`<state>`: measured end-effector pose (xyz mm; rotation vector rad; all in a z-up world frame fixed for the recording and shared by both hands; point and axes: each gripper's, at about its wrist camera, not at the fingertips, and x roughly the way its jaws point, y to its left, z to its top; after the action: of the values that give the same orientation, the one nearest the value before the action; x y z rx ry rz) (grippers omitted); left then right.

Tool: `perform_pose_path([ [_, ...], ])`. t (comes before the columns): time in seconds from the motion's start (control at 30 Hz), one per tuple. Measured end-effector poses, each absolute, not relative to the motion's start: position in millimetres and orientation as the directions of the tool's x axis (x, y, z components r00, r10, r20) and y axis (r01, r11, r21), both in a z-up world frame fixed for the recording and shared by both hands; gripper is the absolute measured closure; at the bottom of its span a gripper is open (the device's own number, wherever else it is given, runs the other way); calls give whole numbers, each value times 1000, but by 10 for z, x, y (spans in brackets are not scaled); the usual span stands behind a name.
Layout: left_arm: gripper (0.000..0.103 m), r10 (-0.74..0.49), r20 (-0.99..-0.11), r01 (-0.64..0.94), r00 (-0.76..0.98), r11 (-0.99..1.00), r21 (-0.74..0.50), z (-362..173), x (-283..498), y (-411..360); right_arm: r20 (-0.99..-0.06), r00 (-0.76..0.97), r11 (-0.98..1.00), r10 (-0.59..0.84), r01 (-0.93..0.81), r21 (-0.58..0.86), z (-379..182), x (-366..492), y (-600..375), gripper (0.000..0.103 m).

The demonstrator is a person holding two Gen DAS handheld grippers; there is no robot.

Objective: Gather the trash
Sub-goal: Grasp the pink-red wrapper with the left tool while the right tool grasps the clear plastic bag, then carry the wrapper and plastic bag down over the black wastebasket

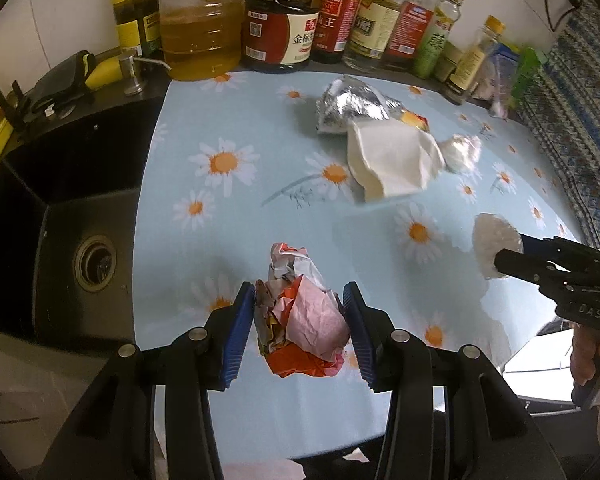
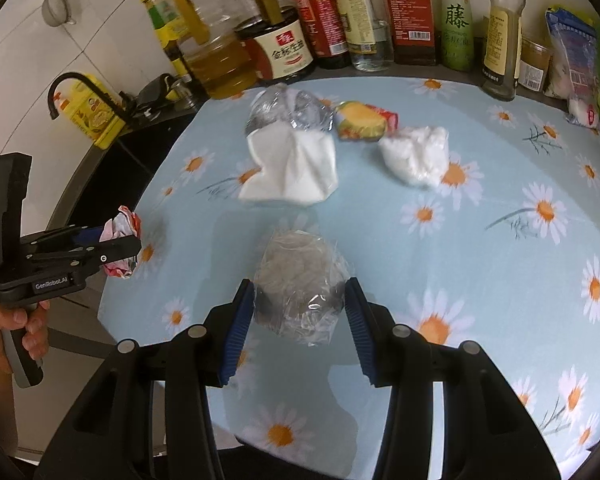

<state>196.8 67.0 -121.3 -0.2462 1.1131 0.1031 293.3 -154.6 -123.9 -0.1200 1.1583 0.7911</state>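
Observation:
My left gripper (image 1: 299, 324) is shut on a crumpled pink, red and white wrapper (image 1: 300, 320), held above the daisy-print tablecloth (image 1: 236, 224). My right gripper (image 2: 300, 312) is shut on a ball of clear plastic film (image 2: 300, 292), also lifted off the cloth. Each gripper shows at the side of the other view: the right gripper (image 1: 512, 260) with its film wad (image 1: 492, 244), the left gripper (image 2: 132, 236) with the wrapper (image 2: 122, 224). On the cloth farther back lie a white paper napkin (image 1: 388, 164), a silver foil bag (image 1: 348, 104), a crumpled white tissue (image 2: 416, 156) and a yellow-red snack packet (image 2: 364, 120).
A row of oil and sauce bottles (image 1: 284, 28) lines the back of the counter. A black sink (image 1: 76, 248) with a drain sits left of the cloth, with a black faucet (image 2: 80, 92) behind it. A person's hand (image 2: 16, 324) holds the left gripper's handle.

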Motion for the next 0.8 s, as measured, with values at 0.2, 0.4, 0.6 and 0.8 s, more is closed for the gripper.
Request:
perform_pose_path([
  [0.2,59,-67,-893,-189,446,968,-166,-1232,1637,556,-853,158,726,497,-614,309,-1239,2646,-1559,56],
  [0.4,59,-98,-888,-167,450,967,-191,-1267,1308,423,-852,147,711,502,-631,310,-1220,2293,-1531,56],
  [0.6,59,-123,-888,-172,444,960,-219,-1337,979,377,-854,130,697,504,-645,313,-1242,1955,-1454,56],
  [0.8,59,-141,-887,-187,439,952,-244,-1394,688,374,-854,96,674,512,-661,330,-1292,1638,-1376,56],
])
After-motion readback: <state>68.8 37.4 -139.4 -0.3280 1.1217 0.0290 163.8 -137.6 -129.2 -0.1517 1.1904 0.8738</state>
